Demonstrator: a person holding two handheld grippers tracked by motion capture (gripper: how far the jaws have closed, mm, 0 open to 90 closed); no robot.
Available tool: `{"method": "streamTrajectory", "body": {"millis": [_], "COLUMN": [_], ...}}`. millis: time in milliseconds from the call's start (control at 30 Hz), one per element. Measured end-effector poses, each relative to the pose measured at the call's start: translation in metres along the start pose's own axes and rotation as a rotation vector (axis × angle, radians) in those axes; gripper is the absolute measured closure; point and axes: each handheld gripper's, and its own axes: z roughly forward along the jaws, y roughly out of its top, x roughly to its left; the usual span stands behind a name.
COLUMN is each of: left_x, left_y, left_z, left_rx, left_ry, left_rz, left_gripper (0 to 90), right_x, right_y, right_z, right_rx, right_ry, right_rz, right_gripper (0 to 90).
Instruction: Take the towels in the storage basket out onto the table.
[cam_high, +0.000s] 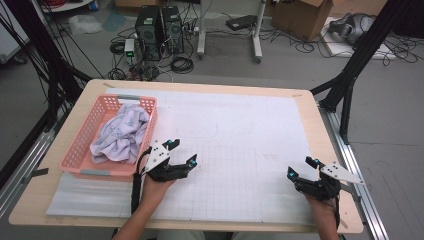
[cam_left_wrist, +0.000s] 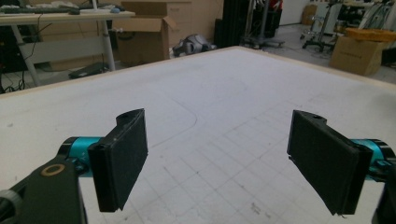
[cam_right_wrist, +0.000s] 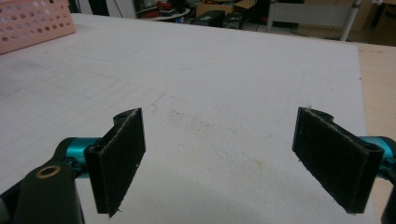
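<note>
Black tongs (cam_high: 181, 153) with teal joints, grey plates, black cables.

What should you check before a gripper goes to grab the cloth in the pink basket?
1. Left gripper open: ok, its fingers stand wide apart.
2. Right gripper open: ok, nothing between its fingers.
3. Cloth inside the pink basket: ok, bunched up in it.
4. Left gripper near the basket: ok, just beside its near right corner.
5. White mat between the grippers bare: ok.
6. Cloth caught on the basket holes: cannot tell.
</note>
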Motion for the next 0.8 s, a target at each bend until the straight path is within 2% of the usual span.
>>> {"method": "streamTrajectory", "body": {"millis": [200, 367, 467, 600, 800], "left_x": [-0.002, -0.003, -0.003, -0.001, 0.012], "left_y": [0.011, 0.024, 0.034, 0.051, 0.072], "left_z": [-0.005, -0.009, -0.012, -0.018, -0.029], "left_rx": [0.002, -0.024, -0.04, -0.073, -0.089], "left_ry": [-0.017, -0.032, -0.077, -0.125, -0.175], "left_rz": [-0.013, -0.016, -0.024, -0.015, -0.009], "left_gripper": [20.5, 20.7, 21.2, 22.1, 22.1], "right_x": [0.0, 0.0, 0.0, 0.0, 0.0], "right_y": [0.0, 0.0, 0.0, 0.0, 0.0], "right_z": [0.0, 0.0, 0.0, 0.0, 0.0], "right_rx": [-0.002, 0.0, -0.002, -0.004, -0.005], "right_ry": [0.0, 0.004, 0.004, 0.001, 0.001], "right_rz": [-0.005, -0.001, -0.002, -0.001, -0.006], "right_gripper": [15.8, 15.9, 15.9, 15.8, 15.9]}}
